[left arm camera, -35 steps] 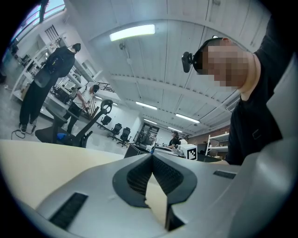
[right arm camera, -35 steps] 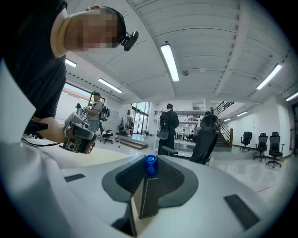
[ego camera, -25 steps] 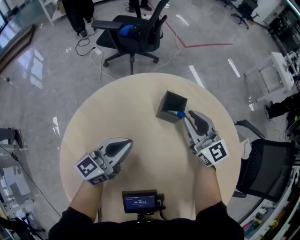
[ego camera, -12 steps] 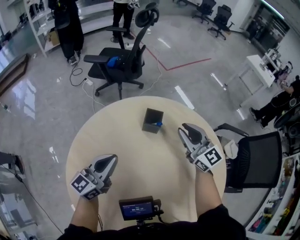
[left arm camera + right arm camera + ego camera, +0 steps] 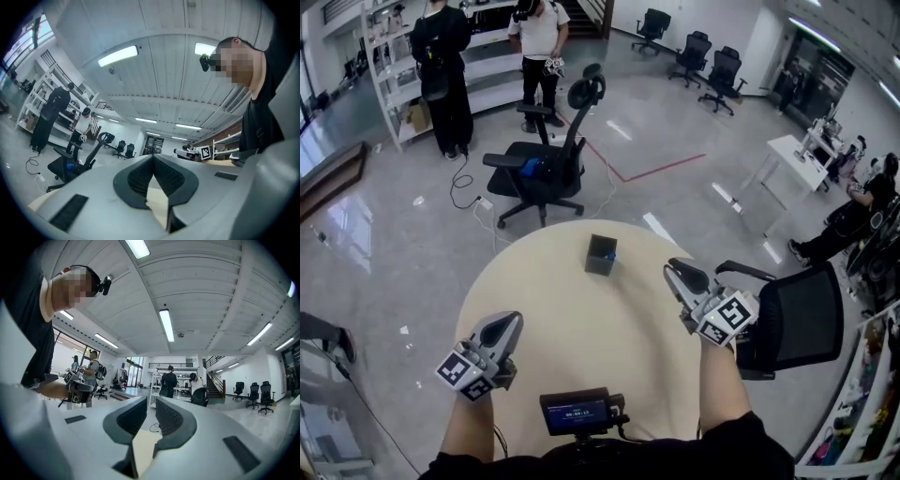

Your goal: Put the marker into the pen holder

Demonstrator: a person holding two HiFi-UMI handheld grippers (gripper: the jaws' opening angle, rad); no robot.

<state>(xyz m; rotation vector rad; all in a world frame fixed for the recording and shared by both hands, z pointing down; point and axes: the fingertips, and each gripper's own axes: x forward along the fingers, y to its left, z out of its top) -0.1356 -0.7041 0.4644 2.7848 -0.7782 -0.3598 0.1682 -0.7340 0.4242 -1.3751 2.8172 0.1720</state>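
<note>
Now, a quick log. The right gripper (image 5: 677,273) has pulled back from the pen holder (image 5: 600,255) to the near right rim of the surface (image 5: 581,328), well apart from it; a second ago its tips were right at the holder's mouth. Its fingers stand a narrow slit apart with nothing between them. The left gripper (image 5: 510,323) has also drifted back to the near left edge, fingers closed tip to tip and empty. The marker (image 5: 611,251) is in the holder: only a blue end shows at the rim on the right side. The holder stands upright toward the far side. I judge the placement done; both grippers look to be clearing off.
</note>
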